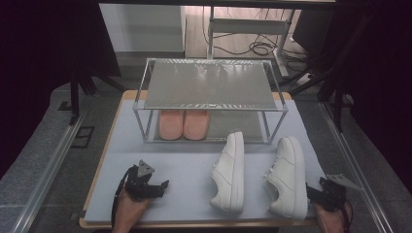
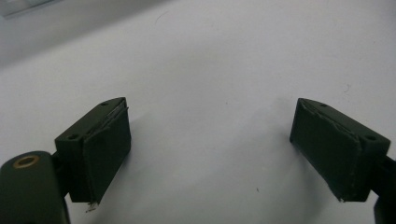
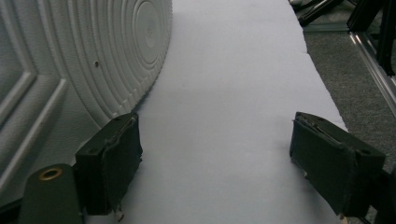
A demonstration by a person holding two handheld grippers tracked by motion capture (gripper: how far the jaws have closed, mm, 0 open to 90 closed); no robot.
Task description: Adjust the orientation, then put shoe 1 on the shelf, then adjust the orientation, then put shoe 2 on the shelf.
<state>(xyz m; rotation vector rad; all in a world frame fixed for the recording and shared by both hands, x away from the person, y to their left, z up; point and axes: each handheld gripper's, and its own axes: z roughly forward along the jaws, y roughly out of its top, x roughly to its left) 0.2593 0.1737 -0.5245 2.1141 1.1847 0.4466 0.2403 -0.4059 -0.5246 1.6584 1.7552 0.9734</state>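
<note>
Pale blue matting (image 1: 184,167) covers the table, bare between the left gripper (image 1: 163,186) and the shoes. Both grippers rest near the front edge, jaws spread and empty. The right gripper (image 1: 311,190) sits just beside the right white shoe (image 1: 287,175), its sole (image 3: 93,60) facing it. Both this and the left white shoe (image 1: 229,172) lie on their sides, long axes running front to back, toes towards the rack (image 1: 210,99).

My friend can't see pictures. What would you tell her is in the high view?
Two white sneakers, one left of the other, lie on their sides on a pale mat before a metal rack. Pink slippers sit on its lower shelf. The left tongs and right tongs rest near the front edge.
</note>
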